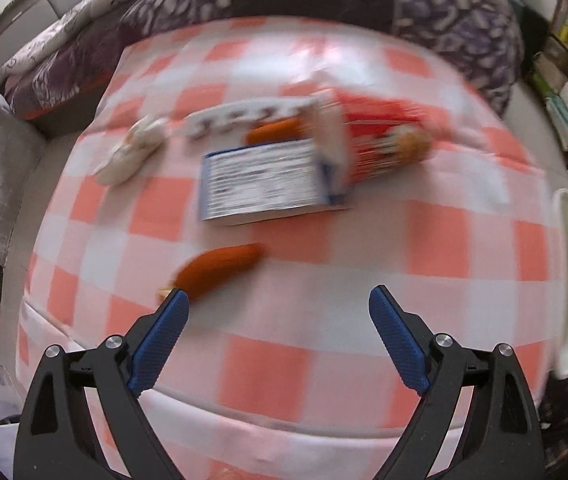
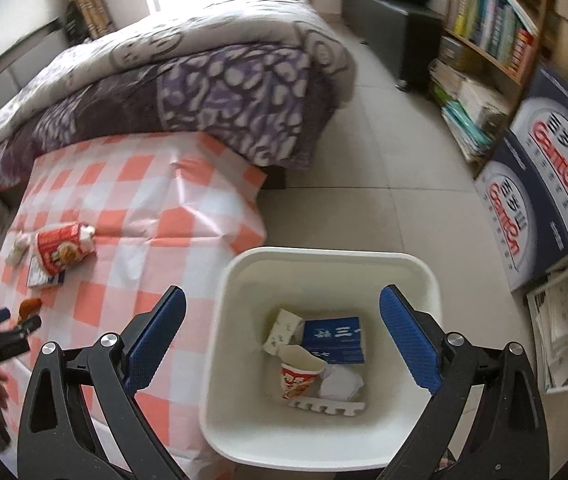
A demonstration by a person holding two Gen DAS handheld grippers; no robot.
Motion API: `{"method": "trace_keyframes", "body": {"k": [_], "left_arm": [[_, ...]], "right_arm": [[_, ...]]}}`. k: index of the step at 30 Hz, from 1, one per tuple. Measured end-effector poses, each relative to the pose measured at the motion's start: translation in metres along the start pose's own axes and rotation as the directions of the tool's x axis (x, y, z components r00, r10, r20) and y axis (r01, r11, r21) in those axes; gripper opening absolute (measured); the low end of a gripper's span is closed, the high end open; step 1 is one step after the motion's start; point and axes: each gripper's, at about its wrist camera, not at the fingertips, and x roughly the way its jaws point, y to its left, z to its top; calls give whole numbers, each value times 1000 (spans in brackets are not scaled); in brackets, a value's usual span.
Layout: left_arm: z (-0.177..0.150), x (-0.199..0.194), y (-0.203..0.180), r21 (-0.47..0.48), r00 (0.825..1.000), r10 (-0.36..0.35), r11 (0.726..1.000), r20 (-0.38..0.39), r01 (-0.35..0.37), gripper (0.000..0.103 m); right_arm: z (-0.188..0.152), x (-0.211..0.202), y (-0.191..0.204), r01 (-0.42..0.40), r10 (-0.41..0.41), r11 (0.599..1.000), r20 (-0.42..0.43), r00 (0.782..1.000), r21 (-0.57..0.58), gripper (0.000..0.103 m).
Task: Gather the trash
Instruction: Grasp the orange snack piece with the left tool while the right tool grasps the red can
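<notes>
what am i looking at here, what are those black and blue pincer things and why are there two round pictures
Each picture comes from a fisheye camera mounted on a hand-held claw; a person holds one in each hand. The left claw hangs open and empty over a checked tablecloth, near an orange wrapper, a flattened carton, a red noodle cup and crumpled tissue. The right claw, also open and empty, looks down into a white bin on the floor, which already holds a cup, a blue box and paper. The left view is blurred.
</notes>
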Motion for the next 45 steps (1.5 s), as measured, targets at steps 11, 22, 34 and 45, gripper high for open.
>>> {"method": "trace_keyframes", "body": {"k": [11, 22, 34, 45], "left_arm": [[0, 41, 39, 85, 997, -79, 993, -14, 80, 77], [-4, 28, 45, 92, 972, -236, 968, -1, 235, 23], [10, -24, 101, -33, 913, -359, 928, 195, 371, 23], [18, -16, 115, -94, 922, -325, 932, 210, 350, 23]], "right_arm": [[-7, 17, 69, -22, 23, 978, 3, 1000, -206, 94], [-20, 30, 142, -110, 153, 869, 50, 987, -483, 94], [-12, 70, 270, -52, 266, 524, 105, 958, -850, 94], [-11, 115, 306, -143, 232, 375, -56, 971, -916, 68]]}}
